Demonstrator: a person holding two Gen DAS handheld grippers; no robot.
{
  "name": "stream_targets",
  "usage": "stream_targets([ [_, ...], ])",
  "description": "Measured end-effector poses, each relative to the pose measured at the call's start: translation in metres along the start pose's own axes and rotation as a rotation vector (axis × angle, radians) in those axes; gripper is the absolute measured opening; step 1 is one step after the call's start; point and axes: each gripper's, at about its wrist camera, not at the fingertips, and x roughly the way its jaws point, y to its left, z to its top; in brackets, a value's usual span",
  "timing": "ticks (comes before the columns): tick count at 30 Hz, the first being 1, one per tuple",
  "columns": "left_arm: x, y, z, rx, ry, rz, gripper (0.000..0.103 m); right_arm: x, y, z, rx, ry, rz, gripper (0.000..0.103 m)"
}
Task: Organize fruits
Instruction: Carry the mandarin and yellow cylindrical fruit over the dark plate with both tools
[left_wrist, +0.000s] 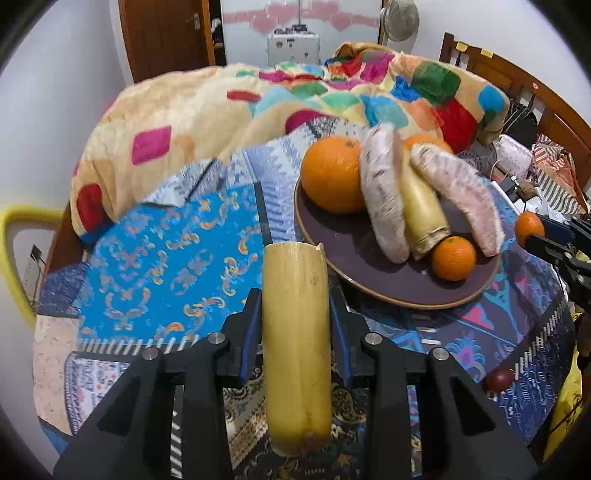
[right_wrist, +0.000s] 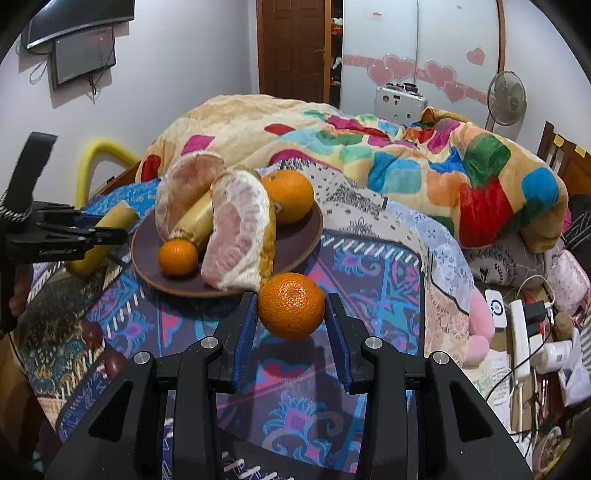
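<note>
- Patterned bedspread (right_wrist: 369, 280) under everything.
- Brown plate (right_wrist: 147, 258) = landmark; holds 2 pomelo pieces (right_wrist: 236, 240), big orange (right_wrist: 290, 195), small orange (right_wrist: 178, 256), yellow stalk piece (right_wrist: 197, 218).
- L gripper (left_wrist: 295, 291) pinching banana-like yellow piece (left_wrist: 297, 343), just left of plate.
- R gripper (right_wrist: 291, 306) clamped on mandarin (right_wrist: 291, 305), near plate's front rim.

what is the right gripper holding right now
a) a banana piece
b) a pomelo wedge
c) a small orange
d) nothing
c: in the right wrist view the right gripper has its blue fingers closed on a small orange, held off the cloth just short of the plate; the banana piece sits in the left gripper.
</note>
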Motion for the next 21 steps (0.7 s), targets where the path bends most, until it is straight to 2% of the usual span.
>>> stream_targets([
  [11, -0.057, -0.018, 0.014, 0.043, -0.145, -0.026, 0.034, -0.004, -0.002, 0.017, 0.017, -0.048, -0.011, 0.034],
  [18, -0.05, -0.027, 0.029, 0.046, -0.144, -0.072, 0.034, 0.002, -0.003, 0.028, 0.016, -0.065, -0.019, 0.034],
  [21, -0.045, -0.032, 0.037, 0.059, -0.155, -0.055, 0.034, 0.009, -0.002, 0.032, 0.011, -0.06, -0.027, 0.034],
])
